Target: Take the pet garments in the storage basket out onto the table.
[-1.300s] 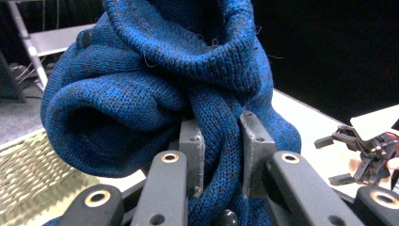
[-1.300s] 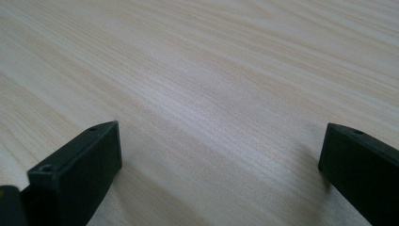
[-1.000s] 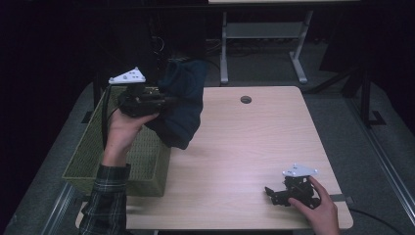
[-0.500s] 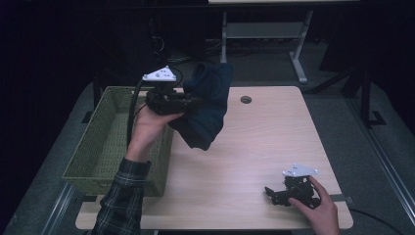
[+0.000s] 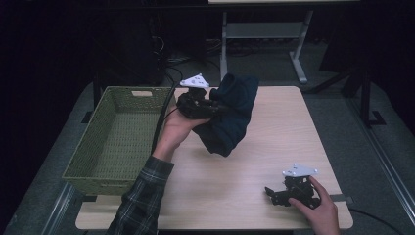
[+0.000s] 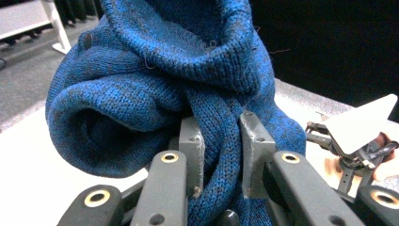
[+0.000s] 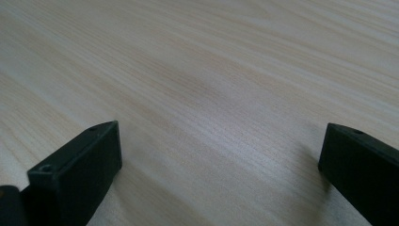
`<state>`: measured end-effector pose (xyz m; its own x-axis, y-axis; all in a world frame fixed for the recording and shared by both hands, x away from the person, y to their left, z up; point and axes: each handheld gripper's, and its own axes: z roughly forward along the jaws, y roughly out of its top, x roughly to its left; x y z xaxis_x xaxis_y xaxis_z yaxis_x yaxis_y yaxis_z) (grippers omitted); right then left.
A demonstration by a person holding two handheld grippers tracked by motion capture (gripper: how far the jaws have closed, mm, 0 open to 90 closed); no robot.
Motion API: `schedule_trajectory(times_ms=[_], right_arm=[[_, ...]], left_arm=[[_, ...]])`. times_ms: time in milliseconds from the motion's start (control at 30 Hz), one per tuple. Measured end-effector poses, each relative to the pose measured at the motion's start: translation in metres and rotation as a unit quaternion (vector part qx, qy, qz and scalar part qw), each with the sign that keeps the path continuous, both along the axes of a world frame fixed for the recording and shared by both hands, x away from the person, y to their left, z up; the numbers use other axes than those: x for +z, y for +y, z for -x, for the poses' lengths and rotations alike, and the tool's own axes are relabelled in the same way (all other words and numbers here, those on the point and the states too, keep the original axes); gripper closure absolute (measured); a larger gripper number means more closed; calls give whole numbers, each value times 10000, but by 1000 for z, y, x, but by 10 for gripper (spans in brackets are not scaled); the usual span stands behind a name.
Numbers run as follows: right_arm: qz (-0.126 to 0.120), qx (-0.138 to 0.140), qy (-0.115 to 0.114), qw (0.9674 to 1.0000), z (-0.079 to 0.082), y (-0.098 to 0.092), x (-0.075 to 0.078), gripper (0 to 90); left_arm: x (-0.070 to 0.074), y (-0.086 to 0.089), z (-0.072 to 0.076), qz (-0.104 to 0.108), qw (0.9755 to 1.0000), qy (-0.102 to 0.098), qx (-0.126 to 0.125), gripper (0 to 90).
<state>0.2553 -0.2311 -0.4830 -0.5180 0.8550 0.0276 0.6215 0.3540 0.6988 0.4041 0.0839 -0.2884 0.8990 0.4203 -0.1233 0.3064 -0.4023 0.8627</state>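
Note:
A dark blue knitted garment (image 5: 230,112) hangs bunched above the middle of the wooden table (image 5: 274,147), lifted off it. My left gripper (image 5: 215,108) is shut on a fold of the blue knit (image 6: 155,94); the fabric runs between its two grey pads (image 6: 193,146). My right gripper (image 5: 270,194) rests low on the table near the front right corner, held by a hand. Its two black jaws stand wide apart in the right gripper view, with bare wood (image 7: 221,108) between them.
An olive green woven basket (image 5: 120,137) stands at the table's left edge, with nothing inside. A small dark round disc (image 5: 244,100) sits in the tabletop behind the garment. Desk legs (image 5: 298,63) and dark floor lie beyond the table.
My left gripper has carried the blue garment rightward, from over the basket's edge to above the table's middle. The right gripper has stayed put.

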Motion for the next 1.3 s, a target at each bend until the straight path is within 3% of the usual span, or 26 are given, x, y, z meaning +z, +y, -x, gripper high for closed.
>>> schedule_trajectory(times_ms=[367, 633, 1300], right_arm=[[-4, 0, -1, 10000, 0, 0, 0, 0], [-7, -1, 9, 10000, 0, 0, 0, 0], [9, 3, -3, 10000, 0, 0, 0, 0]], left_arm=[[-40, -35, -12, -335, 9989, 210, -264, 737], [-73, -62, -17, -603, 9962, 379, -499, 734], [-129, -110, -24, -1188, 9893, 537, -651, 702]])
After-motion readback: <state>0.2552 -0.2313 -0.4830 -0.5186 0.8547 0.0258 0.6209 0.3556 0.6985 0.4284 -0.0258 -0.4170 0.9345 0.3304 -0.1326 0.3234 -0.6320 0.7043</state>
